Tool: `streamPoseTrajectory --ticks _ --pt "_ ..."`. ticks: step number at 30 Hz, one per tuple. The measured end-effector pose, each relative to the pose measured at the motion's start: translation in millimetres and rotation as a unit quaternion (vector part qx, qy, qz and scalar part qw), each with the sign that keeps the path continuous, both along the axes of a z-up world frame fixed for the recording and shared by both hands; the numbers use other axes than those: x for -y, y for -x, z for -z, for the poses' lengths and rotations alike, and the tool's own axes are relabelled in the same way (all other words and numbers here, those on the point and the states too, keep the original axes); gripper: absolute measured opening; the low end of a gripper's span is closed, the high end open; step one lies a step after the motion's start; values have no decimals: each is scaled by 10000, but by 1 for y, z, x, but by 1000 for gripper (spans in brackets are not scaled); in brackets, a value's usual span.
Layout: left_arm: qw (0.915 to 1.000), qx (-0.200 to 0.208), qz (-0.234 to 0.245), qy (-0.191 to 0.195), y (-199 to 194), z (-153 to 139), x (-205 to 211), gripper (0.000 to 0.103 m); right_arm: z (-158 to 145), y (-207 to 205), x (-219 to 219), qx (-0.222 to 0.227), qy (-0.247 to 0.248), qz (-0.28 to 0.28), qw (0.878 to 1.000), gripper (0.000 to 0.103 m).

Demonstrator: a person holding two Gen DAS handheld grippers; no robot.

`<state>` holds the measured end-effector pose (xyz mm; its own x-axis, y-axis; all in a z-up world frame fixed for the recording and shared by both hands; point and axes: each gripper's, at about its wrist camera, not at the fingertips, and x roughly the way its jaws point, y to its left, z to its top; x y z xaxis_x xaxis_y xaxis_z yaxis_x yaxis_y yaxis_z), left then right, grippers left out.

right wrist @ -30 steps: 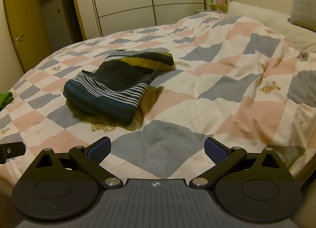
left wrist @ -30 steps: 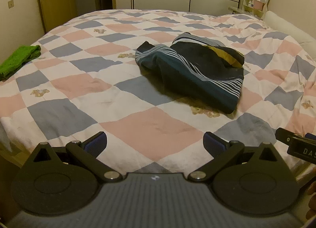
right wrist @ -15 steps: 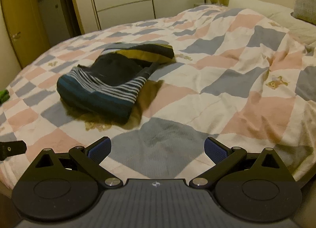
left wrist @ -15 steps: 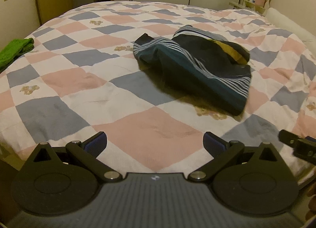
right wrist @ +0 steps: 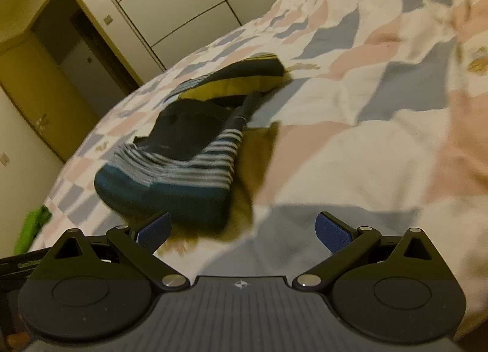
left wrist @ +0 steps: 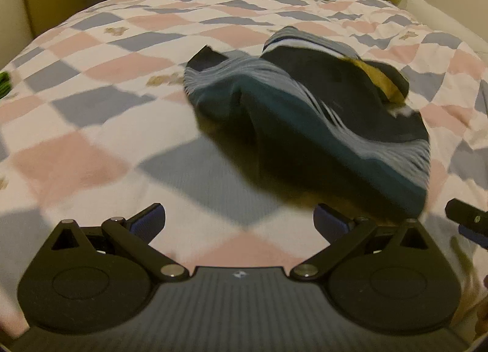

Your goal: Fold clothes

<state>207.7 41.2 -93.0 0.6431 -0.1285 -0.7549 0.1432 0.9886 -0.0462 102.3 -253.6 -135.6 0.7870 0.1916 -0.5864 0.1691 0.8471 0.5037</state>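
Left gripper [left wrist: 239, 220] and right gripper [right wrist: 243, 228] both hover, fingers spread wide, empty.

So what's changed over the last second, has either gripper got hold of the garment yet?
No. Both grippers have moved in toward the striped garment, and the right gripper has tilted. The left gripper and the right are still open, holding nothing. The garment lies crumpled as before on the checked bedspread.

My left tongs [left wrist: 239, 221] hang spread wide over the checkered bed [left wrist: 91, 126]; a crumpled striped garment [left wrist: 305, 120] lies just beyond, to the right.
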Motion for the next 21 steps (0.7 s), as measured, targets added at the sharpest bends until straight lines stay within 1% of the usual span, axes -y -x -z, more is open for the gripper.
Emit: streamPoseTrajectory --ticks 2,4,5,7,9,10,11,13,14,15,16,17,18,19,21 --pt "9999 -10 83 100 -27 1 -2 102 5 -23 -2 4 -72 5 10000 103" --pt "9996 -45 148 215 -54 0 -5 102 11 -45 -2 -74 -265 -8 9996 103" --pt "9993 -86 181 315 -65 -2 -6 102 14 -56 -1 -129 -380 21 9992 103" --pt "9979 -235 161 584 -85 -6 -12 102 19 -70 4 -134 -767 71 9969 103" --pt "9953 -421 101 867 -103 -10 -17 102 20 -80 6 -232 -958 99 9951 101" --pt "9940 -527 55 959 -111 -11 -20 102 19 -85 6 -317 -939 93 9950 94" --pt "9934 -640 -17 949 -120 -11 -21 102 17 -89 7 -397 -954 67 9946 89" --pt "9927 -783 -86 918 -133 -11 -21 102 14 -98 9 -528 -1042 54 9931 72" --pt "9919 -875 -98 919 -137 -11 -20 100 13 -101 9 -625 -1093 42 9920 65" --pt "9909 -948 -73 955 -139 -11 -19 92 11 -104 10 -721 -1141 28 9908 53" --pt "9892 -1079 -38 996 -140 -10 -18 72 9 -105 9 -819 -1130 -16 9902 32" --pt "9866 -1243 -6 1057 -141 -9 -17 58 6 -106 8 -916 -1118 -59 9895 22" --pt "9841 -1389 27 1109 -141 -8 -16 35 3 -107 7 -1013 -1106 -103 9886 12" --pt "9836 -1431 70 1091 -138 -9 -14 29 1 -107 6 -1110 -1094 -146 9877 10" --pt "9862 -1391 228 868 -127 -16 -7 17 -8 -106 6 -1265 -1150 -211 9851 9"
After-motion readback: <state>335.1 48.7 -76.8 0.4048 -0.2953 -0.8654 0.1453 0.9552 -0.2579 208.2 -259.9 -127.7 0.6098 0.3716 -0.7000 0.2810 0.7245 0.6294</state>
